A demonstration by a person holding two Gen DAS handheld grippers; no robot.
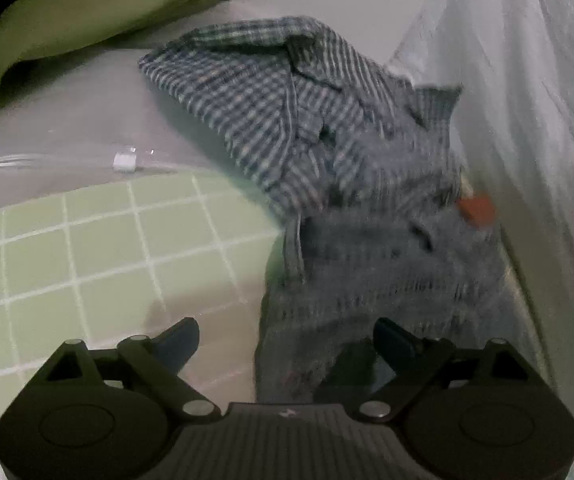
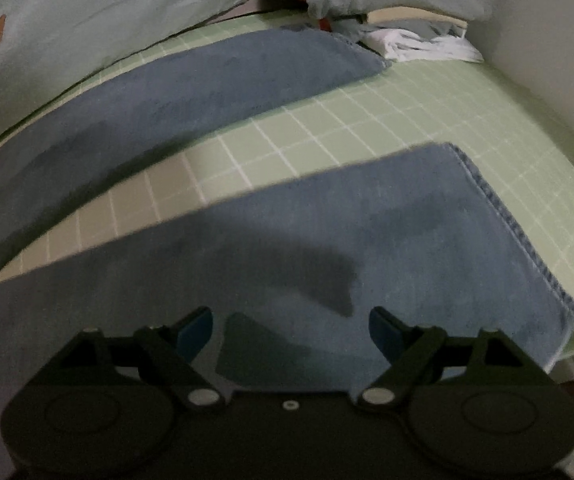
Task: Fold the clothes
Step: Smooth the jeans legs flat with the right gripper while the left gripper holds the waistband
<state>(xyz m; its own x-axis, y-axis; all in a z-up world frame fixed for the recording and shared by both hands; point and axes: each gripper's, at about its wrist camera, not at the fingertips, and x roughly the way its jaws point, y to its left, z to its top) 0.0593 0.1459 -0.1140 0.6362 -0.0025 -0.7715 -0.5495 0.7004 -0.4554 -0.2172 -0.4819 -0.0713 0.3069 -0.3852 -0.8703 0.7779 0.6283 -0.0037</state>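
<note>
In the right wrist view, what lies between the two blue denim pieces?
Only a bare strip of the green grid sheet separates the near denim piece from the far one.

Dim light, green gridded mat [image 2: 427, 120], pale wall [image 2: 547, 40] behind.

Left view: shirt [image 1: 307, 128] heaped on mat [image 1: 87, 256], bedding [image 1: 527, 100] to its right, cloth [image 1: 87, 12] behind at left. Right view: two jeans legs [image 2: 327, 248] spread across the mat [image 2: 407, 112], bare strip between; pile [image 2: 407, 8] at far edge.
</note>
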